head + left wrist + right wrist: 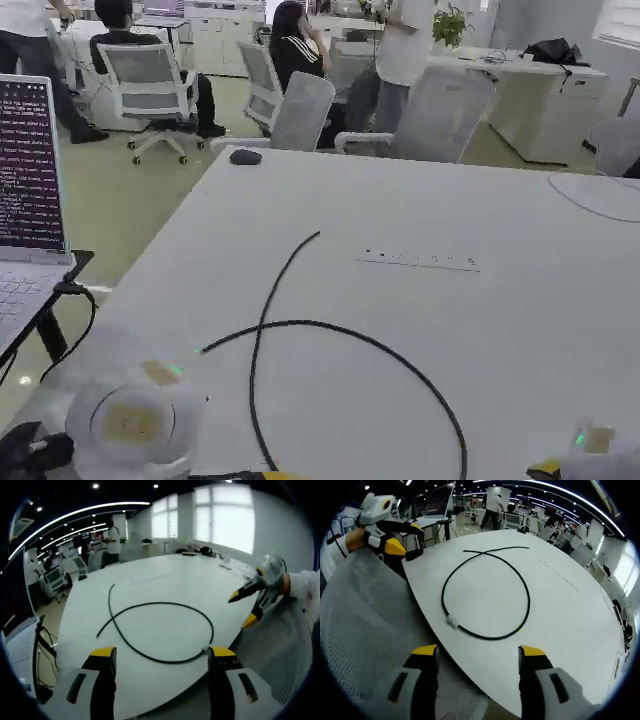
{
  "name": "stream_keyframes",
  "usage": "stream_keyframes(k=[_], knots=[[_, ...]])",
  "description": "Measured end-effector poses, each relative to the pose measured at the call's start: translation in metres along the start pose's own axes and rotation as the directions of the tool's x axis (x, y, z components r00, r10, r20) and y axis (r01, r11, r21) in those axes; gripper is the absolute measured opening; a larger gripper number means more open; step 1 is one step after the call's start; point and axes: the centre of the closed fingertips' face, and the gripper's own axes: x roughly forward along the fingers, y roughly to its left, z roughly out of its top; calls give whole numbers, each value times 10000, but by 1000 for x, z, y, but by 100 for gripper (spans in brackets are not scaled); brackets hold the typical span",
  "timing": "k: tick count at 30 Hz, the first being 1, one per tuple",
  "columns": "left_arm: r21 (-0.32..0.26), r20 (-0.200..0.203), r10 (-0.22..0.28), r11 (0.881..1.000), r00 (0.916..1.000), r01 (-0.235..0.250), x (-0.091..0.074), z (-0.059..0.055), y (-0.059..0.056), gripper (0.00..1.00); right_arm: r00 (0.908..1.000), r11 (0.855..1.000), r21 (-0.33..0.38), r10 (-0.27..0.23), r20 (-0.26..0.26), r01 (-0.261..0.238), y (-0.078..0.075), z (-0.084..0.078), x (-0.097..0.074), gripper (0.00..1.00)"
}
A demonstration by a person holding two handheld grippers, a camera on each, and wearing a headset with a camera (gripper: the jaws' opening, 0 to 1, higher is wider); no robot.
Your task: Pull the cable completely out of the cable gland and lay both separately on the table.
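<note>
The cable point(350, 335) is thin and black. It lies in one wide loop that crosses over itself, with both loose ends trailing off on the far left side of the crossing. The cable gland point(451, 621) is a small pale fitting threaded on the cable at the near side of the loop, close to the desk's near edge; its details are too small to make out. The desk point(450, 330) is broad, white and round-cornered, with a dark mouse point(245, 157) at its far edge and an open laptop point(30, 170) on a stand off its left side. Around it is an open office with white office chairs point(150, 80), more desks, several people, ceiling light strips and bright windows point(227, 520). The left hand-held gripper point(162, 652) hangs over the near left edge of the desk, its yellow-tipped jaws spread apart and holding nothing. The right hand-held gripper point(479, 651) sits just off the near right edge, its jaws likewise apart and holding nothing. The loop lies on the desk ahead of and between the two, touching neither. In the right gripper view the gland sits beyond the jaws, slightly to their left.
</note>
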Motion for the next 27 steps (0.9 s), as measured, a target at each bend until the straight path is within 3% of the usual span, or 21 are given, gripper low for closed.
stream_keyframes(k=[16,21,27], knots=[[33,11,91,10000,10000,-91,0,1,2,71,9957,9944,-509,919,-150,-925,5,-11,29,44],[56,6,81,10000,10000,-81,0,1,2,70,9925,9902,-768,1130,-462,-1163,10,-19,37,40],[97,22,54,9999,10000,-54,0,1,1,70,9900,9839,-1108,1372,-335,-1401,14,-17,45,33]])
